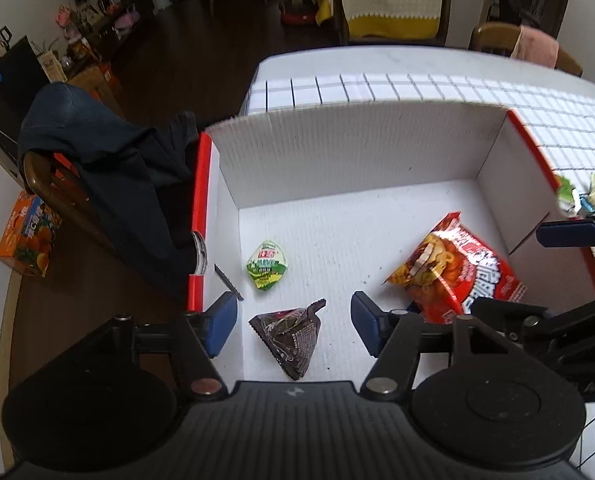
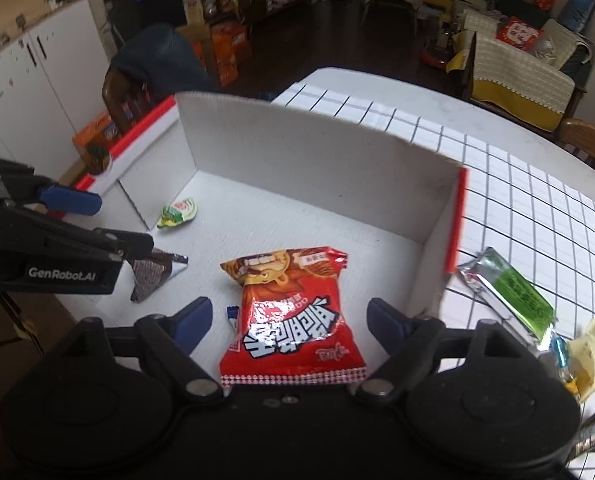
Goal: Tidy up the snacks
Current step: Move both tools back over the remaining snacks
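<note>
Your left gripper (image 1: 293, 322) hangs over the near left corner of the white box (image 1: 349, 148), jaws apart and gripping nothing, with the dark triangular packet (image 1: 291, 336) lying loose on the box floor between the blue pads, touching neither. Just beyond it the small green packet (image 1: 267, 266) sits near the left wall, clear floor all round it. Your right gripper (image 2: 289, 320) is spread wide too, and the red snack bag (image 2: 293, 320) lies flat between its fingers, free of both pads, toward the box's near right side. A small white-and-blue wrapper (image 2: 232, 318) peeks out from under the bag's left edge, and only the right wrist view shows it. The back half of the box floor is open, and the walls stand tall at the far side and the right, so room is tight sideways near the right wall. Outside that wall, on the checked tablecloth (image 2: 537, 200), the right view picks up a silver-and-green packet (image 2: 509, 296) close to the box's near right corner, and yellow and blue wrappers (image 2: 585, 356) nearer the table's right edge; the left view catches only blurred scraps of these. The left view alone shows the chair draped in dark clothing (image 1: 109, 184) pressed against the box's left wall.
</note>
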`<state>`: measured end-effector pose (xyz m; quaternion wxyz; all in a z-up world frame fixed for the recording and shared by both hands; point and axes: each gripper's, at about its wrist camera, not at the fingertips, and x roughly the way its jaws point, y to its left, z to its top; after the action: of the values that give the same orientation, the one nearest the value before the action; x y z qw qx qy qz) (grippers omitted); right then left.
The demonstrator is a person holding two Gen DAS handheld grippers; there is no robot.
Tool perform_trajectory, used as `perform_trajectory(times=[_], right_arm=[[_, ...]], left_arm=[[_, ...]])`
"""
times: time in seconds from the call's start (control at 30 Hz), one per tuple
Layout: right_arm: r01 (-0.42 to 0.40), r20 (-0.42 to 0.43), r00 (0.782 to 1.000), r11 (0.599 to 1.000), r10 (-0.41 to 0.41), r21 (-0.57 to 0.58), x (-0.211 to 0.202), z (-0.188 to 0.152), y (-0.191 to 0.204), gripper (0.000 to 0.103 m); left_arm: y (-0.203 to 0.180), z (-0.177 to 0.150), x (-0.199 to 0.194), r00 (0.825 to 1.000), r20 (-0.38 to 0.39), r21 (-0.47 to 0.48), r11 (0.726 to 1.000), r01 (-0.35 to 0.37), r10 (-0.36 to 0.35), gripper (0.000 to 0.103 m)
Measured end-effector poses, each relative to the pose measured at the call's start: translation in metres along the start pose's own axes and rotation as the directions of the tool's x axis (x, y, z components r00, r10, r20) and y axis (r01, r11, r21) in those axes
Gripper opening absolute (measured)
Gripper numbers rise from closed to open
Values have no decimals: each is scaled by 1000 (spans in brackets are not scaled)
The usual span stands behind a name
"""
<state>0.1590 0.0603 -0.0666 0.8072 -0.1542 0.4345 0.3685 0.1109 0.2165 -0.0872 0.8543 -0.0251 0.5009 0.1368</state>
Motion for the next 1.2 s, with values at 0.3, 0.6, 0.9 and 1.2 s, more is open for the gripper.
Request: perform_trajectory(times=[0.3,0.6,0.9,1.2], right_arm=[[-46,83,996,998,42,38,-45,-14,-8,90],[-64,166,985,994,49,88,-94,-37,-27,97],[-26,216,976,981,-16,190,-129,-71,-70,103],[97,183,971,953,-154,288,-150,-111,-138,103]], left_arm=[[-10,-4,-40,995,95,-8,999,41,-40,74],[-39,-11,-75,977,197,30,997,76,-80,82],[-86,-13,-93,955,258,73,989,130,-144,85],[-144,-7,-96,923,283,123,964,236,-262,94]])
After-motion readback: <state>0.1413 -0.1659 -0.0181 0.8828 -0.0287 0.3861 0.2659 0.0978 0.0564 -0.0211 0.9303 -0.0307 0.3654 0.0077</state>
